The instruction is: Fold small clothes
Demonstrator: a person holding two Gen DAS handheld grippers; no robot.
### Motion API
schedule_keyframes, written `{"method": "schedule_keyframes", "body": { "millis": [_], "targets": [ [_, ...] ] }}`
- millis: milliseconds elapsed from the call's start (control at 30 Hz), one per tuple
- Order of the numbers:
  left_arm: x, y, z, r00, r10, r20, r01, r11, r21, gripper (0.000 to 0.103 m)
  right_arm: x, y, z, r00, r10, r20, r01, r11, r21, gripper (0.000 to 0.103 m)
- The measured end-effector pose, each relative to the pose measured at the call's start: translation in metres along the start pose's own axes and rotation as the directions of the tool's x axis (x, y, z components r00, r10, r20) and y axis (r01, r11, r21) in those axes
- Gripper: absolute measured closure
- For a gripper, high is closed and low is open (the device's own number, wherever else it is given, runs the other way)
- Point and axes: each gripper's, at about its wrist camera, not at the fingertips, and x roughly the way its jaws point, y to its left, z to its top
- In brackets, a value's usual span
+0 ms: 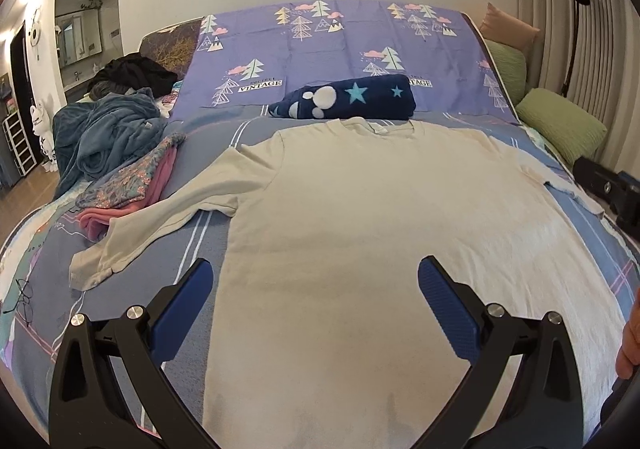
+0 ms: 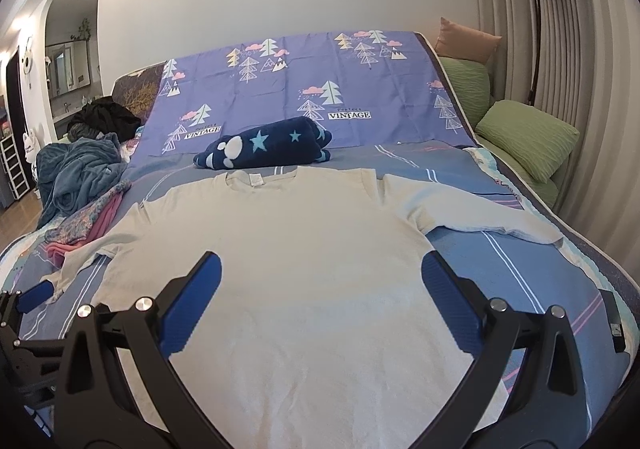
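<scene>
Left gripper: blue-padded fingers spread wide, empty, poised over the shirt's lower left part near its left edge.

Right gripper: fingers likewise spread wide, empty, poised over the shirt's middle; its tip also shows at the right edge of the left view.

Cream T-shirt: long-sleeved, laid flat on the bed, collar with tag at the far end, hem nearest the grippers. Both sleeves angle outward and lie slightly rumpled. Fabric is mostly smooth.

Beyond the shirt's collar: navy star-print blanket, rolled. Left of the shirt: pink and floral cloth, then a teal blanket heap. Right of the shirt: green pillows.
</scene>
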Motion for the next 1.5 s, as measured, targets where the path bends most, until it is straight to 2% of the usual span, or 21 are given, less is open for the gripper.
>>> {"method": "schedule_keyframes", "body": {
  "millis": [233, 333, 467, 567, 600, 633, 667, 733, 767, 800, 900, 967, 1033, 1100, 1133, 1200, 1233, 1300, 1367, 1433, 1500],
  "targets": [
    [0.008, 0.035, 0.002, 0.999, -0.032, 0.011, 0.033, 0.996, -0.082, 0.001, 0.016, 0.007, 0.002, 0.999, 0.002, -0.034, -0.004, 0.998, -0.068, 0.002],
    [0.016, 0.070, 0.001, 0.999, -0.036, 0.035, 0.042, 0.983, -0.176, 0.001, 0.028, 0.009, 0.002, 0.998, -0.015, -0.061, 0.008, 0.994, -0.106, 0.002],
    [0.041, 0.125, 0.002, 0.999, 0.006, -0.042, -0.018, 0.956, -0.292, 0.001, 0.040, 0.007, 0.004, 0.996, -0.017, -0.089, 0.007, 0.994, -0.112, 0.002],
    [0.061, 0.194, -0.005, 0.997, -0.013, -0.076, -0.027, 0.871, -0.491, 0.001, 0.046, 0.002, 0.006, 0.996, -0.030, -0.088, 0.021, 0.994, -0.105, 0.002],
    [0.067, 0.216, -0.011, 0.996, -0.025, -0.088, -0.028, 0.827, -0.562, 0.002, 0.048, 0.001, 0.007, 0.996, -0.036, -0.087, 0.027, 0.994, -0.102, 0.002],
    [0.076, 0.247, -0.020, 0.994, -0.031, -0.107, -0.047, 0.753, -0.657, 0.005, 0.051, -0.001, 0.007, 0.995, -0.043, -0.089, 0.034, 0.995, -0.098, 0.002],
    [0.082, 0.269, -0.027, 0.992, -0.038, -0.117, -0.057, 0.702, -0.710, 0.006, 0.052, -0.002, 0.008, 0.995, -0.048, -0.091, 0.039, 0.995, -0.096, 0.002],
    [0.094, 0.299, -0.040, 0.989, -0.049, -0.142, -0.078, 0.641, -0.763, 0.011, 0.058, -0.005, 0.008, 0.993, -0.061, -0.098, 0.052, 0.995, -0.085, 0.002],
    [0.104, 0.319, -0.052, 0.984, -0.055, -0.171, -0.107, 0.585, -0.804, 0.015, 0.061, -0.007, 0.009, 0.992, -0.064, -0.104, 0.056, 0.995, -0.080, 0.002],
    [0.109, 0.327, -0.057, 0.981, -0.070, -0.179, -0.110, 0.560, -0.821, 0.017, 0.065, -0.009, 0.009, 0.992, -0.066, -0.112, 0.058, 0.996, -0.071, 0.002],
    [0.132, 0.351, -0.077, 0.967, -0.150, -0.204, -0.115, 0.458, -0.882, 0.030, 0.074, -0.012, 0.009, 0.989, -0.067, -0.131, 0.061, 0.997, -0.052, 0.002],
    [0.145, 0.361, -0.084, 0.964, -0.158, -0.214, -0.133, 0.410, -0.902, 0.032, 0.079, -0.012, 0.010, 0.988, -0.064, -0.141, 0.058, 0.997, -0.044, 0.002],
    [0.159, 0.369, -0.086, 0.965, -0.130, -0.225, -0.160, 0.385, -0.909, 0.032, 0.082, -0.011, 0.009, 0.988, -0.057, -0.146, 0.052, 0.998, -0.041, 0.002],
    [0.167, 0.378, -0.085, 0.968, -0.099, -0.228, -0.177, 0.368, -0.913, 0.039, 0.084, -0.008, 0.008, 0.987, -0.053, -0.151, 0.046, 0.998, -0.048, 0.002],
    [0.172, 0.383, -0.085, 0.968, -0.069, -0.239, -0.200, 0.360, -0.911, 0.049, 0.085, -0.007, 0.007, 0.987, -0.051, -0.153, 0.044, 0.998, -0.053, 0.002],
    [0.177, 0.390, -0.084, 0.966, -0.042, -0.254, -0.224, 0.351, -0.909, 0.077, 0.085, -0.007, 0.006, 0.987, -0.049, -0.155, 0.040, 0.997, -0.059, 0.002],
    [0.180, 0.395, -0.084, 0.966, -0.043, -0.256, -0.228, 0.334, -0.915, 0.098, 0.086, -0.007, 0.005, 0.987, -0.050, -0.156, 0.041, 0.997, -0.061, 0.002],
    [0.175, 0.404, -0.083, 0.973, -0.040, -0.225, -0.204, 0.299, -0.932, 0.098, 0.087, -0.009, 0.006, 0.986, -0.051, -0.159, 0.043, 0.997, -0.058, 0.002],
    [0.152, 0.396, -0.051, 0.984, 0.040, -0.172, -0.175, 0.369, -0.913, 0.098, 0.086, -0.012, 0.007, 0.986, -0.055, -0.155, 0.047, 0.997, -0.053, 0.002],
    [0.124, 0.370, 0.000, 0.994, 0.089, -0.068, -0.104, 0.499, -0.860, 0.098, 0.087, -0.013, 0.008, 0.986, -0.063, -0.151, 0.056, 0.997, -0.053, 0.002],
    [0.104, 0.334, 0.051, 0.997, 0.058, 0.045, -0.001, 0.623, -0.783, 0.098, 0.088, -0.015, 0.009, 0.987, -0.060, -0.150, 0.054, 0.997, -0.047, 0.002]
  ]
}}
